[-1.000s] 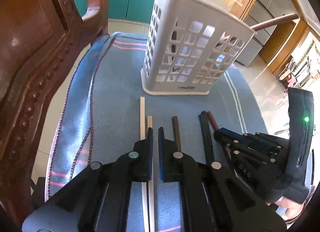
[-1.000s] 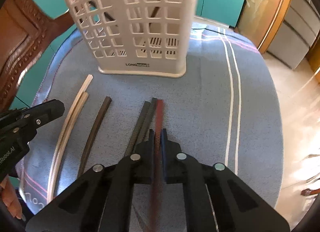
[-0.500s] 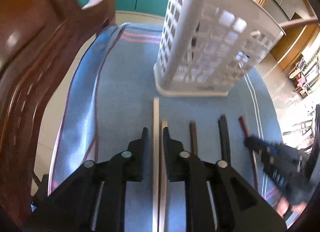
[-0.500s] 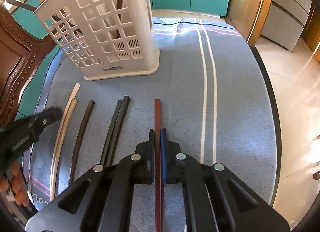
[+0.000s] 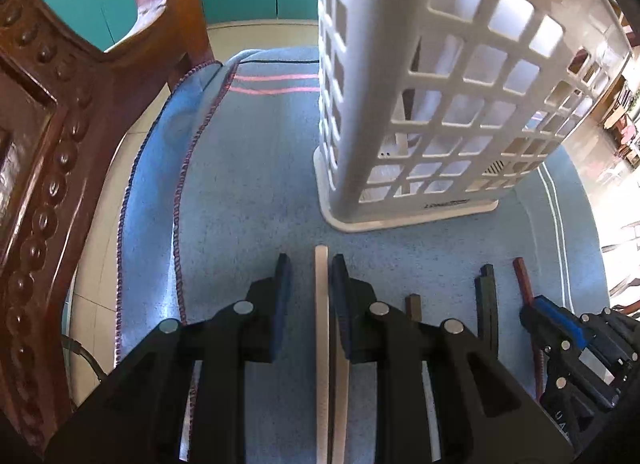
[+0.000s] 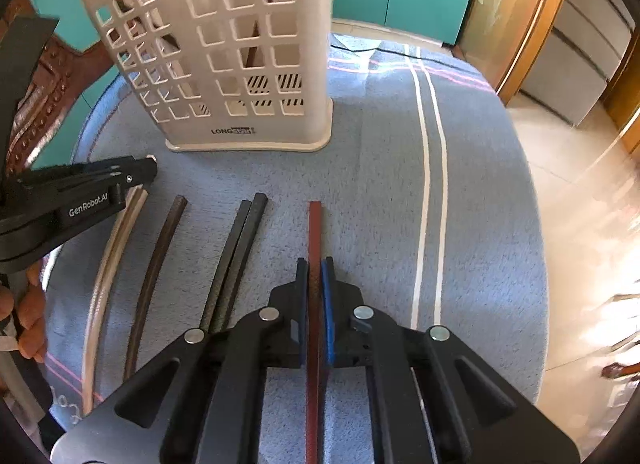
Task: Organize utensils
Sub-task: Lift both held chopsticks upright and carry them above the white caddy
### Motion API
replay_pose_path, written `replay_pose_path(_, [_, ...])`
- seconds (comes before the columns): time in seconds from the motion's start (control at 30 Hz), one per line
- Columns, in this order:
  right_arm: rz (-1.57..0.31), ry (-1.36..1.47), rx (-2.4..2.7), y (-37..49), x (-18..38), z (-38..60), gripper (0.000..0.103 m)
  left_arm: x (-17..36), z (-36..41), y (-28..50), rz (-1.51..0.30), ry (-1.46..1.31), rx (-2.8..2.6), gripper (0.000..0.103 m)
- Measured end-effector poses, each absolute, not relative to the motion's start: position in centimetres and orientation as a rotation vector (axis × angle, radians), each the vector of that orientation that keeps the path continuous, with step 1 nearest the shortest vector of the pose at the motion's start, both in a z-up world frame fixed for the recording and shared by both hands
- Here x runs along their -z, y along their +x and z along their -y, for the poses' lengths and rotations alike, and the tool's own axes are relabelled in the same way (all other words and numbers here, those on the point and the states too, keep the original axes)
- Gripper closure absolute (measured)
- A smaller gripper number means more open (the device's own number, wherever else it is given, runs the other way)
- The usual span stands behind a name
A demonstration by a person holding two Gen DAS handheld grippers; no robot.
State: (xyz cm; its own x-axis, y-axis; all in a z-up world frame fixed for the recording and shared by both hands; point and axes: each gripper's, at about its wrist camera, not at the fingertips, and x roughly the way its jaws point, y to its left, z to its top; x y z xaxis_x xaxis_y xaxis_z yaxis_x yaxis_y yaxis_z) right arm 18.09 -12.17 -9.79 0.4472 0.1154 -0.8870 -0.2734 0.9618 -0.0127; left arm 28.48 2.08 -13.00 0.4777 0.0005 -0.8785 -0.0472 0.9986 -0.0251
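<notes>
now the pale chopsticks are straddled

left gripper [image 5: 308, 270] has been opened around pale chopsticks [image 5: 321, 304], ungripped; red chopstick [image 6: 314, 240] is kept pinched in right gripper [image 6: 314, 268], ready for the basket [image 6: 224, 43].

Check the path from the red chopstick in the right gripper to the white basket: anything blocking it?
Nothing visible does. The right gripper is shut on the red chopstick, and only bare blue cloth lies between its tip and the white basket.
</notes>
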Motion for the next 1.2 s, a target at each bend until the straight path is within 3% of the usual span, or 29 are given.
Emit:
replay_pose_path(0.03, [-1.08,-0.169,-0.244,17.9,9.8,12.0,0.096,13.0,-2.2,28.5,-1.068,-0.053,-0.035,0.094])
replay_pose_path(0.23, [-1.047,-0.06,-0.302,17.2,8.1,13.6,0.097,10.6,-3.8,26.9,-0.994,-0.126,-0.021,0.096])
replay_pose_path(0.57, [-0.74,0.112,-0.438,10.2,-4.1,20.0,0.097,-6.7,-4.5,14.7,-0.543,-0.164,0.135,0.096])
replay_pose_path(0.8, [-0.529,0.235,-0.442,9.6,-11.7,22.9,0.097,-16.7,-6.2,11.0,-0.176,-0.233,0.108,0.096])
replay_pose_path(0.97, [-0.34,0.337,-0.455,11.0,-15.3,22.9,0.096,-17.0,-6.4,13.8,-0.01,-0.308,-0.03,0.096])
replay_pose_path(1.2, [-0.022,0.404,-0.366,12.1,-15.3,21.2,0.096,-9.1,-5.9,19.0,-0.128,-0.324,-0.103,0.096])
